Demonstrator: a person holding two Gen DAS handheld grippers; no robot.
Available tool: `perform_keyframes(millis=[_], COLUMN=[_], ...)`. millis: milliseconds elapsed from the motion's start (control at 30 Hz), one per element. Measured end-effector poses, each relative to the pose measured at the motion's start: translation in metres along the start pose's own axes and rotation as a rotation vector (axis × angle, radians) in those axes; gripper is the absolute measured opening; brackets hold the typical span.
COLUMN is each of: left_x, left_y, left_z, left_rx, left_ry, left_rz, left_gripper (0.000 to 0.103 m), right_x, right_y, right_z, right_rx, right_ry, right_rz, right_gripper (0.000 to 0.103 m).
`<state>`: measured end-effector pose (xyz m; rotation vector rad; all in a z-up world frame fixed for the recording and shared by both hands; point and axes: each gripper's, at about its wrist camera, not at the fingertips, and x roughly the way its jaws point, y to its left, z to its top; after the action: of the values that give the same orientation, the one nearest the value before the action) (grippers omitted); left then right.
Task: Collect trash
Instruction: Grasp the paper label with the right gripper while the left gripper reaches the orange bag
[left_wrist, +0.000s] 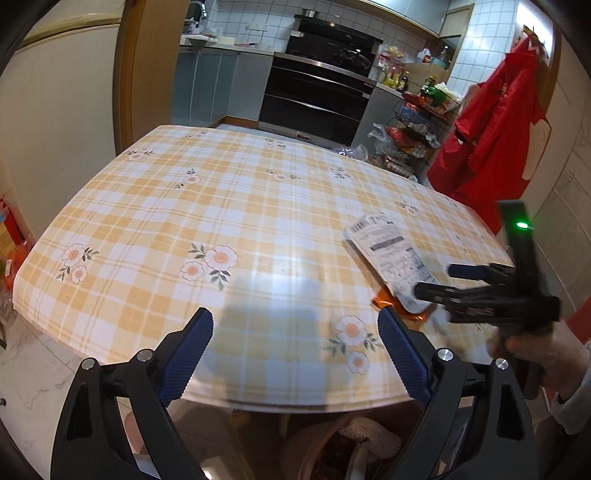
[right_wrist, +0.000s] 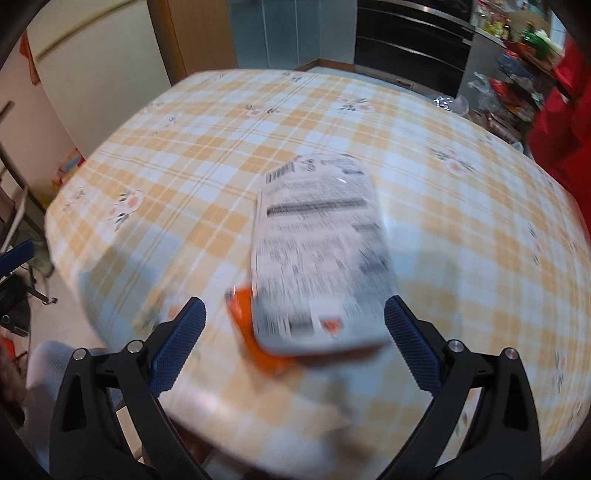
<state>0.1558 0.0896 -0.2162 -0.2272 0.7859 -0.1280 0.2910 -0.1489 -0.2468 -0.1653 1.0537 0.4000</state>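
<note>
Wrapper (right_wrist: 317, 254) lying on checked table (left_wrist: 155, 206) near its right edge, right gripper (right_wrist: 295, 325) hovering released over its near end, left gripper (left_wrist: 295, 350) gaping empty at the table's near edge

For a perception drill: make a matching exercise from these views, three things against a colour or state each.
Things:
1. packet
2. tablecloth
3. left gripper

Descriptions:
a. yellow-and-white check with flowers
b. open, nothing between its fingers
c. white printed face, orange underneath, lying on the table

Pairs: 1-c, 2-a, 3-b
</note>
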Motion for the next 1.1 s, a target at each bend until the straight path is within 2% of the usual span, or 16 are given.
perform_keyframes(millis=[100, 333, 400, 467, 600, 767, 900, 1100], left_x=[0.006, 0.021, 0.024, 0.027, 0.031, 0.036, 0.05, 0.089], left_y=[0.01, 0.023, 0.023, 0.022, 0.016, -0.004, -0.038, -0.106], left_z=[0.004, 0.004, 0.003, 0.002, 0.002, 0.007, 0.009, 0.008], left_rx=[-0.018, -0.051, -0.055, -0.057, -0.045, -0.002, 0.094, 0.3], left_ry=[-0.001, 0.014, 0.019, 0.021, 0.033, 0.047, 0.085, 0.166], left_rz=[0.008, 0.004, -0.002, -0.01, -0.034, -0.087, -0.151, -0.251], left_gripper=[0.086, 0.082, 0.081, 0.08, 0.075, 0.073, 0.073, 0.075], right_x=[0.027, 0.069, 0.067, 0.061, 0.041, -0.007, -0.038, -0.068], right_y=[0.004, 0.016, 0.01, 0.005, -0.01, -0.035, -0.06, -0.098], right_z=[0.017, 0.032, 0.033, 0.035, 0.035, 0.035, 0.029, 0.004], right_rx=[0.027, -0.008, 0.011, 0.02, 0.048, 0.112, 0.147, 0.22], right_ry=[0.043, 0.105, 0.092, 0.085, 0.049, -0.069, -0.139, -0.208], right_rz=[-0.01, -0.176, -0.184, -0.193, -0.13, -0.063, -0.04, -0.013], right_gripper=[0.095, 0.096, 0.079, 0.071, 0.047, 0.02, 0.013, 0.013])
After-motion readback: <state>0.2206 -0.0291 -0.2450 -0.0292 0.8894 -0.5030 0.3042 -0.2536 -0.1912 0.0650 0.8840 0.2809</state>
